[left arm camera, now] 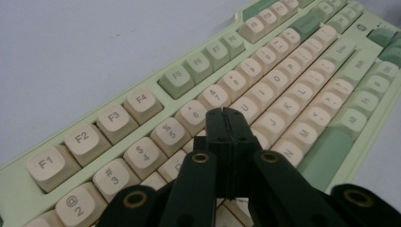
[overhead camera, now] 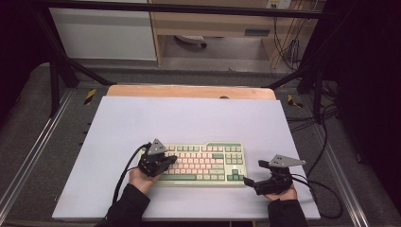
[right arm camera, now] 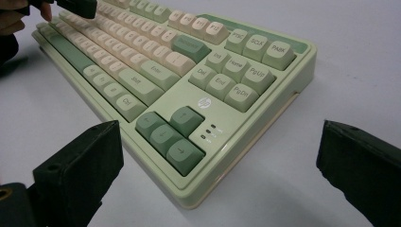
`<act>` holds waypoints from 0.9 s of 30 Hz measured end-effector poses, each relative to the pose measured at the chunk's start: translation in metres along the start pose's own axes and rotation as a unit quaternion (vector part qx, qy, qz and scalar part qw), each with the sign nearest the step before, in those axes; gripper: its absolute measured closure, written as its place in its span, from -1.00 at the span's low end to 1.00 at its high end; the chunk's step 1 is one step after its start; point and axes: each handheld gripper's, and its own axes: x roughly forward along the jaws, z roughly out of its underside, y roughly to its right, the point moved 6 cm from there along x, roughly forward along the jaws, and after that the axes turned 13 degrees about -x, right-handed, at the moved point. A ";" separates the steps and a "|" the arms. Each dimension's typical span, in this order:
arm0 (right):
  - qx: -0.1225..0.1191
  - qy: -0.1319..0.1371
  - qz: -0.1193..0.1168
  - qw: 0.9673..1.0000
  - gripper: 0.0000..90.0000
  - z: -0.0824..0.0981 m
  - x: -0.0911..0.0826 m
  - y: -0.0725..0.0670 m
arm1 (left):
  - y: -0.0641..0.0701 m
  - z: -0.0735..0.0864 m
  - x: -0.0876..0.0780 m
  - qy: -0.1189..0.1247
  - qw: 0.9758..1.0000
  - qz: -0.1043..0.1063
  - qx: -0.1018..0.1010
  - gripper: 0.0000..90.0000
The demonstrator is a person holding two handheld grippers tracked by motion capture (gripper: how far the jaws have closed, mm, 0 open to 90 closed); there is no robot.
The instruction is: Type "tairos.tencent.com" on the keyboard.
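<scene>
work in hand: pressing keys on the keyboard (overhead camera: 201,164) with closed jaw tips, judged from the pose
keyboard place: flat on the white table top (overhead camera: 189,118), near the front edge, a bit right of the middle, long side along that edge
keyboard look: pale green case, cream keys, darker green function, arrow and space keys
left gripper (left arm camera: 226,124): jaws pressed together with nothing between them, used as one blunt tip
left tip place: over the left half of the keyboard, above the letter rows just below the number row, near the 6 and 7 keys (left arm camera: 213,96)
contact: tip sits at key height; cannot tell if a key is actually pushed down
right gripper (right arm camera: 217,156): jaws spread wide, holding nothing
right place: on the table just off the right front corner of the keyboard, jaws aimed at the arrow keys (right arm camera: 171,135), no touch
right role: idle or waiting, maybe ready to steady the case, a guess
done so far: left jaws shut and set on the key field
left to do: the press itself if not made, any further keys, then lift off
unknown: which key is the target; legends under the tip are hidden by the jaws
</scene>
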 end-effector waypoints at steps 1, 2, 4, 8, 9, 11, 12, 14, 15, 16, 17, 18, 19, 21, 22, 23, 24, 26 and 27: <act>0.000 0.000 0.000 1.000 -0.96 0.000 0.000 0.000 | -0.001 0.000 0.000 0.000 1.000 -0.001 -0.002 1.00; 0.000 0.000 0.000 1.000 -0.96 0.000 0.000 0.000 | -0.002 0.001 0.001 0.001 1.000 -0.006 -0.003 1.00; -0.001 -0.001 0.000 1.000 -0.96 0.000 0.000 0.000 | -0.003 0.001 0.003 0.000 1.000 -0.009 -0.005 1.00; -0.002 0.000 -0.001 1.000 -0.96 0.000 0.001 0.000 | -0.004 0.002 0.005 0.000 1.000 -0.012 -0.003 1.00; -0.001 0.000 -0.001 1.000 -0.96 0.000 0.000 0.000 | -0.004 0.002 0.006 -0.001 1.000 -0.013 -0.003 1.00; -0.001 0.001 -0.001 1.000 -0.96 0.000 0.000 0.000 | -0.004 0.002 0.006 0.001 1.000 -0.013 -0.005 1.00; -0.001 0.001 -0.001 1.000 -0.96 0.000 0.000 0.000 | -0.004 0.002 0.006 0.001 1.000 -0.013 -0.005 1.00; -0.001 0.000 -0.002 1.000 -0.96 0.000 0.000 0.000 | -0.004 0.003 0.007 -0.003 1.000 -0.013 -0.006 1.00; -0.001 0.000 -0.002 1.000 -0.96 0.000 0.001 0.000 | -0.004 0.004 0.008 -0.007 1.000 -0.015 -0.006 1.00; -0.001 0.000 -0.002 1.000 -0.96 0.000 0.001 0.000 | -0.004 0.004 0.009 -0.005 1.000 -0.013 -0.006 1.00; -0.001 0.000 -0.002 1.000 -0.96 0.000 0.001 0.000 | -0.004 0.004 0.009 -0.005 1.000 -0.013 -0.006 1.00; -0.001 0.000 -0.002 1.000 -0.96 0.000 0.001 0.000 | -0.004 0.004 0.008 -0.005 1.000 -0.013 -0.004 1.00; -0.001 0.000 -0.002 1.000 -0.96 0.000 0.001 0.000 | -0.003 0.004 0.008 -0.005 1.000 -0.013 -0.003 1.00; -0.001 0.000 -0.002 1.000 -0.95 0.000 0.001 0.000 | -0.003 0.004 0.008 -0.004 1.000 -0.013 -0.001 1.00; -0.001 0.000 -0.002 1.000 -0.95 0.000 0.001 0.000 | -0.002 0.004 0.007 -0.002 1.000 -0.010 -0.002 1.00; -0.002 0.000 -0.002 1.000 -0.95 0.000 0.001 0.000 | -0.002 0.003 0.006 0.000 1.000 -0.008 -0.001 1.00; -0.002 0.000 -0.002 1.000 -0.95 0.000 0.001 0.000 | -0.001 0.003 0.005 0.000 1.000 -0.008 -0.001 1.00; -0.002 0.001 -0.002 1.000 -0.95 0.000 0.001 0.000 | -0.001 0.003 0.001 0.001 1.000 -0.004 -0.001 1.00; -0.001 0.000 -0.002 1.000 -0.95 0.000 0.001 0.000 | 0.000 0.003 0.000 0.001 1.000 -0.003 0.001 1.00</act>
